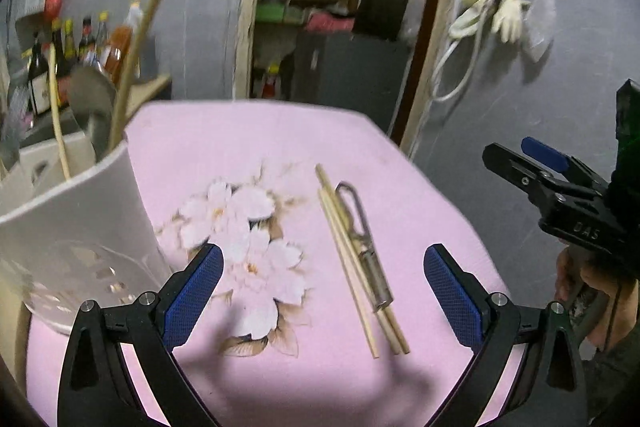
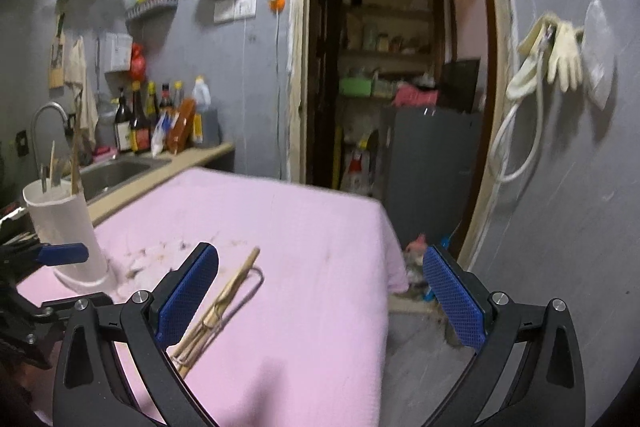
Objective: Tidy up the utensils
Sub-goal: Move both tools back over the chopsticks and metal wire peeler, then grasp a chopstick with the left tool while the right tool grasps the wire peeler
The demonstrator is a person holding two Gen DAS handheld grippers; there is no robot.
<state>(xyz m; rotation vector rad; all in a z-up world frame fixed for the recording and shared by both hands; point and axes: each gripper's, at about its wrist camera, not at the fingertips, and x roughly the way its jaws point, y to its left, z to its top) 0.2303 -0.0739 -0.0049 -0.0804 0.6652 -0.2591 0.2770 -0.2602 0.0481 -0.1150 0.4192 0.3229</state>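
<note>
Wooden chopsticks (image 1: 352, 259) lie on the pink cloth table (image 1: 328, 367) with a metal peeler (image 1: 366, 247) resting on them. They also show in the right wrist view (image 2: 224, 303) beside my right gripper's left finger. A white utensil holder (image 1: 76, 227) stands at the left, holding a spoon and sticks; it also shows in the right wrist view (image 2: 66, 227). My left gripper (image 1: 323, 291) is open and empty above the table, just left of the chopsticks. My right gripper (image 2: 320, 299) is open and empty over the table's right edge; it shows in the left wrist view (image 1: 528, 163).
A sink (image 2: 116, 171) and counter with sauce bottles (image 2: 160, 119) stand behind the table at the left. An open doorway (image 2: 392, 67) with shelves is behind. Gloves and a hose (image 2: 552, 55) hang on the right wall. The floor drops off right of the table.
</note>
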